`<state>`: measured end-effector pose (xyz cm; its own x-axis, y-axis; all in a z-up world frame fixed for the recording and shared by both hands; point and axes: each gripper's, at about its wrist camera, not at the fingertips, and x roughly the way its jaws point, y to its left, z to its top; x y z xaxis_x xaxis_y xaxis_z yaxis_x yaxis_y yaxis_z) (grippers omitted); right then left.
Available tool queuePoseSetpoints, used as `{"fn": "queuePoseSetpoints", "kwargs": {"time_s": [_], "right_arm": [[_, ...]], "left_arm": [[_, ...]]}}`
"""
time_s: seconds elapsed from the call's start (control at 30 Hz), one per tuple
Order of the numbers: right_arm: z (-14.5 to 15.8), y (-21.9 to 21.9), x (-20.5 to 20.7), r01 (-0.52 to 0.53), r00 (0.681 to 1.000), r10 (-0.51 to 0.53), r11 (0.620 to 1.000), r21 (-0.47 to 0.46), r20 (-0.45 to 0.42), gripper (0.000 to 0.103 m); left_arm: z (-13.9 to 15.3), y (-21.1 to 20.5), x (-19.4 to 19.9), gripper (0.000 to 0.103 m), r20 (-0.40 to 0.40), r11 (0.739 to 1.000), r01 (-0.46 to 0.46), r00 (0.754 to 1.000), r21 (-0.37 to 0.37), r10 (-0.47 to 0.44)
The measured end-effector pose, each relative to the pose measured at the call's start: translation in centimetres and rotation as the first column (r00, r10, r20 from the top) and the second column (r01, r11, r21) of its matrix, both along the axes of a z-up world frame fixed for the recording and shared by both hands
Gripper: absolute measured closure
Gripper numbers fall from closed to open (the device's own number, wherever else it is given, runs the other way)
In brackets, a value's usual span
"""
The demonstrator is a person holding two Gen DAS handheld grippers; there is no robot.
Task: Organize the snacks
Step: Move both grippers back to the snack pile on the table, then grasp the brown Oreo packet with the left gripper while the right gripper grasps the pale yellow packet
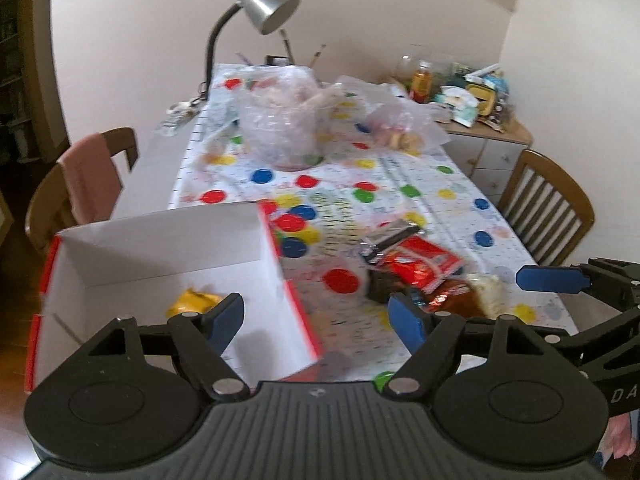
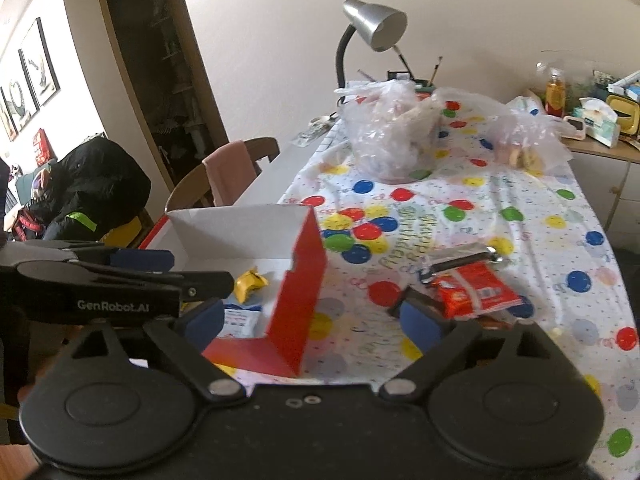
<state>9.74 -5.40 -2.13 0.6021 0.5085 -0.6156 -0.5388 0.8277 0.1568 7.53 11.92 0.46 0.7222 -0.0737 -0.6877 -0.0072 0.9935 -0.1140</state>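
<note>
On the table [image 1: 500, 216] stands a box [image 1: 160, 248] with a yellow snack [image 1: 192, 300] inside; both claws, left [image 1: 316, 318] and right [image 2: 312, 320], are open and empty.

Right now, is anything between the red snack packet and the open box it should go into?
Only the box's own red side wall stands between the red snack packet and the box interior, so the packet must be lifted over it. The tablecloth between them shows nothing else.

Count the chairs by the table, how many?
2. One wooden chair with a pink cloth stands on the table's left side, another wooden chair on its right. More could be hidden from view.
</note>
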Motion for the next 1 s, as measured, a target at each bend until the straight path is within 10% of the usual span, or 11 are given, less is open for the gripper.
{"fn": "queuePoseSetpoints", "kwargs": {"time_s": [0.6,1.0], "right_arm": [[-3.7,-14.2,5.4,0.128,0.987,-0.132,0.99,-0.055,-0.088,0.001],[-9.1,-19.6,12.1,0.308,0.907,-0.295,0.951,-0.006,-0.302,0.008]], "left_arm": [[-5.9,-11.7,6.3,0.023,-0.165,0.986,0.135,0.975,-0.1,-0.15],[-9.6,-15.8,12.3,0.023,-0.276,0.986,0.122,0.949,-0.117,-0.151]]}}
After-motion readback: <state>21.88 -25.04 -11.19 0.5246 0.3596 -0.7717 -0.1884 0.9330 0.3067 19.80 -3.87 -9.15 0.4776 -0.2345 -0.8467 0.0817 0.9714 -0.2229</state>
